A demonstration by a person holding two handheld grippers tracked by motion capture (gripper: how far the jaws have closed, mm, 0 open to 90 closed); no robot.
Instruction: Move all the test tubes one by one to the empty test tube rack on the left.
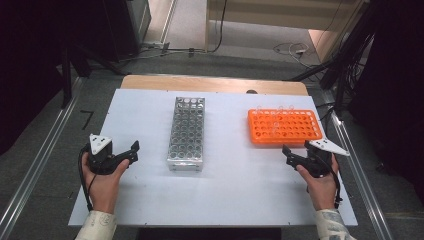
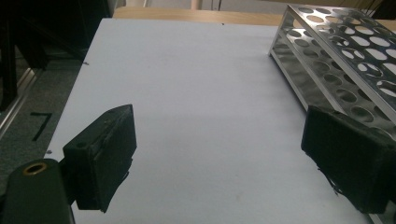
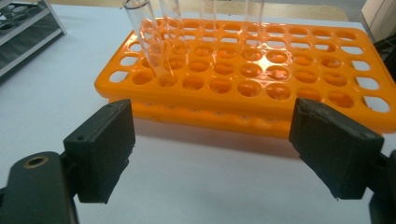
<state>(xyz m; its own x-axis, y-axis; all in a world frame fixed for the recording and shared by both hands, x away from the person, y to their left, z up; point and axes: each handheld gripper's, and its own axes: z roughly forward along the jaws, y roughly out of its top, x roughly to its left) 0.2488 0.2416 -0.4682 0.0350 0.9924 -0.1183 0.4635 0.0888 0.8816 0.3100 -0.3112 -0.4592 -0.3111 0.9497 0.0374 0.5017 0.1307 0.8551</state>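
An orange tube rack (image 1: 285, 127) lies at the right of the white table, and several clear glass tubes (image 3: 152, 44) stand in its holes. A metal tube rack (image 1: 186, 133) with many round holes runs lengthwise at the table's middle. My left gripper (image 1: 131, 151) rests open at the left side, a short way left of the metal rack (image 2: 345, 60), with nothing between its pads (image 2: 105, 156). My right gripper (image 1: 289, 155) is open just in front of the orange rack (image 3: 261, 79), its jaws spread wide and holding nothing.
The white table (image 1: 150, 110) has a wooden strip (image 1: 210, 82) along its far edge. Metal rails (image 1: 35, 165) run along the floor on both sides. Cables (image 1: 292, 49) lie on the floor beyond the table. Bare tabletop lies between the two grippers.
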